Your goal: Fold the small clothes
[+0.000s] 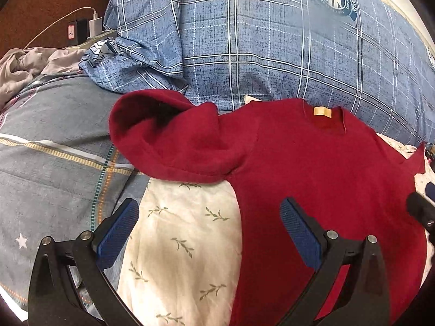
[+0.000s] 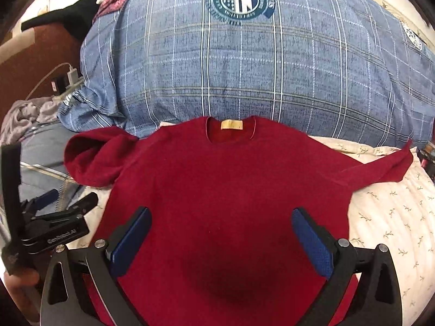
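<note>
A sweater (image 2: 223,190) lies flat on a sheet (image 2: 386,217), collar toward a pillow (image 2: 244,62) behind it. Its left sleeve (image 2: 92,160) is bunched beside a quilt (image 1: 54,146); the right sleeve (image 2: 380,168) stretches outward. A charger (image 1: 95,25) sits far left of the pillow.

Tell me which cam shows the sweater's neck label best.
Right wrist. The yellow neck label sits near frame centre, facing the camera, inside the collar of the red sweater, which shows almost whole with both sleeves. In the left wrist view the label is off to the right, skewed by the fisheye, and the sweater's right side is cut off.
</note>
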### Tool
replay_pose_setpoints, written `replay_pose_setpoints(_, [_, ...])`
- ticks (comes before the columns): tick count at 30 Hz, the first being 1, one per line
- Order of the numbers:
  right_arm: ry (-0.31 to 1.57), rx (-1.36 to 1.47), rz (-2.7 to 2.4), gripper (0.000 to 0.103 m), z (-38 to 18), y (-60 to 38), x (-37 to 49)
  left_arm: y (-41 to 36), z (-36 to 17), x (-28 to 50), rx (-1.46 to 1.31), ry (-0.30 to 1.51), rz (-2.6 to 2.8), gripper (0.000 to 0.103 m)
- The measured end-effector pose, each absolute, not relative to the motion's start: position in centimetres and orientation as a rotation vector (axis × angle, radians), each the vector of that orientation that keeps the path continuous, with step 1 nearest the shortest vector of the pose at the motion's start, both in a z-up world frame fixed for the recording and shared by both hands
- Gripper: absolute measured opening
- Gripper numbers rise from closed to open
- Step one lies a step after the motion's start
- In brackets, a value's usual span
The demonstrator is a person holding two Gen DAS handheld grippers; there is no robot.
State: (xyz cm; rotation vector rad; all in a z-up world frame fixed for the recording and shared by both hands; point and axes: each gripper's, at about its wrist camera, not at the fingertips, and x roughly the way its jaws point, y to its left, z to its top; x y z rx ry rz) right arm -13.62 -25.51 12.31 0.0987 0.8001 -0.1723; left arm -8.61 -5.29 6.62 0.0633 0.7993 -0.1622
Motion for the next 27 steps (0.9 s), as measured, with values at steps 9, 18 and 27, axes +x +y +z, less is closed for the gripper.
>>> replay_pose_setpoints(9, [0.853, 0.133, -0.221, 0.102, 10.0, -25.2, -11.6, -6.2, 6.1, -7.7, 0.083, 0.805, -0.188, 0.103])
replay_pose_setpoints(18, [0.866, 0.182, -0.221, 0.102, 9.0, -25.4, -11.4, -6.3, 6.3, -7.3, 0.089, 0.797, -0.208, 0.103])
replay_pose_setpoints(27, [0.869, 0.208, -0.190, 0.102, 8.7, -25.5, -11.5, -6.0, 6.3, -6.9, 0.067, 0.805, -0.201, 0.103])
